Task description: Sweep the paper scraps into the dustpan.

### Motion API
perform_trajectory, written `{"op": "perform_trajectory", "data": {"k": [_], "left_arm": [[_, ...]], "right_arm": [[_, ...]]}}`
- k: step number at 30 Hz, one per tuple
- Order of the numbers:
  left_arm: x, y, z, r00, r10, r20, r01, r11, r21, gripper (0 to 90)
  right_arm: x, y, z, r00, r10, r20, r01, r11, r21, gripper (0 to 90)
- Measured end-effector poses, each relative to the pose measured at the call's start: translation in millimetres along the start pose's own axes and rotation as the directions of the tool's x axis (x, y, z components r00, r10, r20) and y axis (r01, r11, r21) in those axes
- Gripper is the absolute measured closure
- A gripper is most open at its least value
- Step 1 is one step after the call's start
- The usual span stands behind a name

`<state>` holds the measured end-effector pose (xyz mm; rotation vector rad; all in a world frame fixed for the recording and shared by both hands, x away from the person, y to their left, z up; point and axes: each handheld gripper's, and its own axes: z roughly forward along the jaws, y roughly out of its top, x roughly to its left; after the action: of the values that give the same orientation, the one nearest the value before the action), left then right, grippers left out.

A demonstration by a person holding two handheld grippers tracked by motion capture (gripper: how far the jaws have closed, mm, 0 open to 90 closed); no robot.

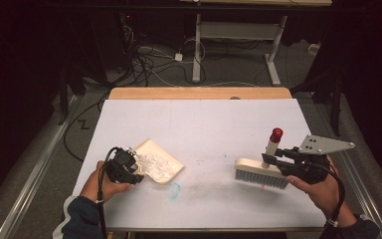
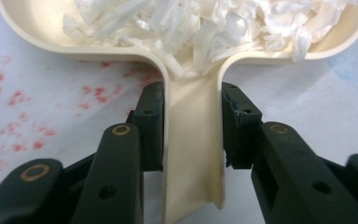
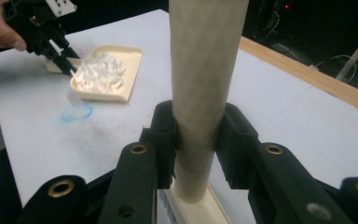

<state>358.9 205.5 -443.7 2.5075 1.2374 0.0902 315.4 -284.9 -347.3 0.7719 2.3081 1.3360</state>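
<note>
Both forearms enter at the near table edge. Left gripper (image 2: 192,126) is clamped on the flat handle of the cream dustpan (image 1: 163,160), which lies on the white table (image 1: 214,119) at its near-left, loaded with shredded white paper (image 2: 205,23). Right gripper (image 3: 196,140) is clamped on the upright handle of the brush (image 1: 261,173), well apart at the near-right, bristles down on the surface. Risks, as judged: tilting the pan would spill the loose shreds; a hard sweep could scatter debris past the pan lip. A blue smudge (image 1: 174,189) lies just beside the pan.
</note>
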Motion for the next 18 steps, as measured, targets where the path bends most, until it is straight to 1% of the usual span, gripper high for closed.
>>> {"op": "perform_trajectory", "data": {"k": [4,6,10,13,15,17,18], "left_arm": [[6.6,-3.8,-0.5,0.9991,-0.040,-0.016,0.039,0.9991,-0.016,63.0],[10.0,-5.8,-1.6,0.9972,-0.068,-0.030,0.068,0.9973,-0.029,63.1],[14.2,-8.9,-1.7,0.9948,-0.096,-0.036,0.094,0.9947,-0.042,63.0],[17.5,-10.4,-0.1,0.9901,-0.132,-0.048,0.129,0.9898,-0.061,63.0],[19.7,-11.0,0.8,0.9875,-0.148,-0.054,0.144,0.9872,-0.067,62.9],[21.7,-11.7,2.0,0.9821,-0.178,-0.063,0.172,0.9817,-0.081,63.0],[22.8,-12.2,2.6,0.9792,-0.192,-0.065,0.186,0.9785,-0.088,63.0]], "right_arm": [[-4.7,-1.9,-8.5,0.9995,0.007,-0.032,-0.006,0.999,0.031,70.7],[-6.8,-3.3,-11.2,0.9991,0.012,-0.041,-0.010,0.999,0.042,70.7],[-10.7,-5.8,-12.0,0.9985,0.014,-0.052,-0.010,0.997,0.077,70.7],[-12.4,-7.2,-8.7,0.9981,0.013,-0.061,-0.006,0.994,0.112,70.7],[-13.2,-8.3,-6.0,0.9976,0.018,-0.067,-0.010,0.993,0.118,70.7],[-15.1,-9.5,-3.2,0.9969,0.026,-0.074,-0.016,0.991,0.130,70.7],[-16.0,-10.4,-1.9,0.9972,0.033,-0.067,-0.024,0.991,0.129,70.6]]}}
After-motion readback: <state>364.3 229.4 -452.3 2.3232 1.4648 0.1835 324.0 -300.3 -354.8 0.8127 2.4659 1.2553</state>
